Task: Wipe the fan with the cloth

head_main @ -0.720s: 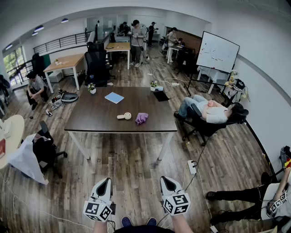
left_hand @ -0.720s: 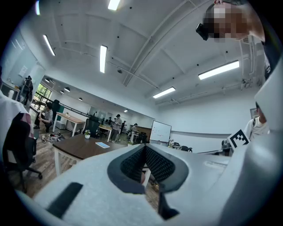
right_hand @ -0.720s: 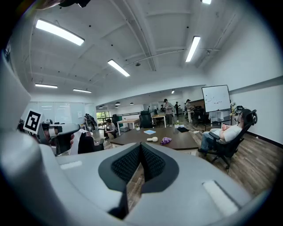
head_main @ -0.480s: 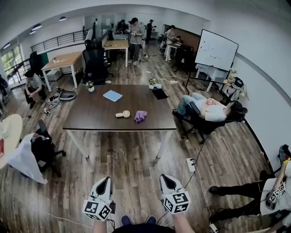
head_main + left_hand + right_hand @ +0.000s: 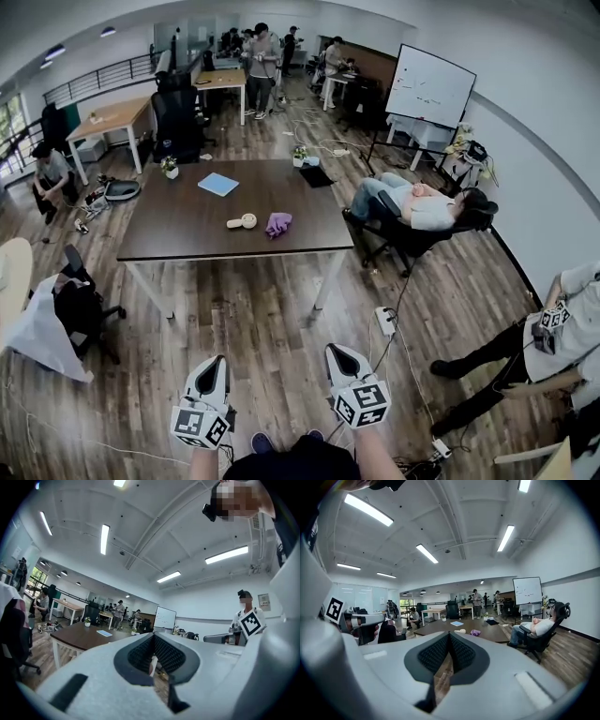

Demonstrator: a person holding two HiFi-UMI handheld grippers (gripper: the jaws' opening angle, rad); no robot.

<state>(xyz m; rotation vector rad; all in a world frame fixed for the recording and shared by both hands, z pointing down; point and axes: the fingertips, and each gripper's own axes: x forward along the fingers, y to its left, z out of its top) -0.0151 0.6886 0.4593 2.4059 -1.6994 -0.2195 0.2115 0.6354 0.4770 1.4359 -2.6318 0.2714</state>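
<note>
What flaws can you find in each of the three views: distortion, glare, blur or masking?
Head view: strong fisheye bend; the walls curve round the table, and the corners go dark. Left gripper view: the near fingers look soft, the lights blow out to white, and a mosaic patch sits at the top. Right gripper view: black round vignette, and the far cloth is tiny.

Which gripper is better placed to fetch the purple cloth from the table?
Right, marginally. Both grippers are shut, empty and far from the table, but the cloth lies right of the fan, and the right gripper sees it centred above its jaws; the left gripper sees the table off-side.
</note>
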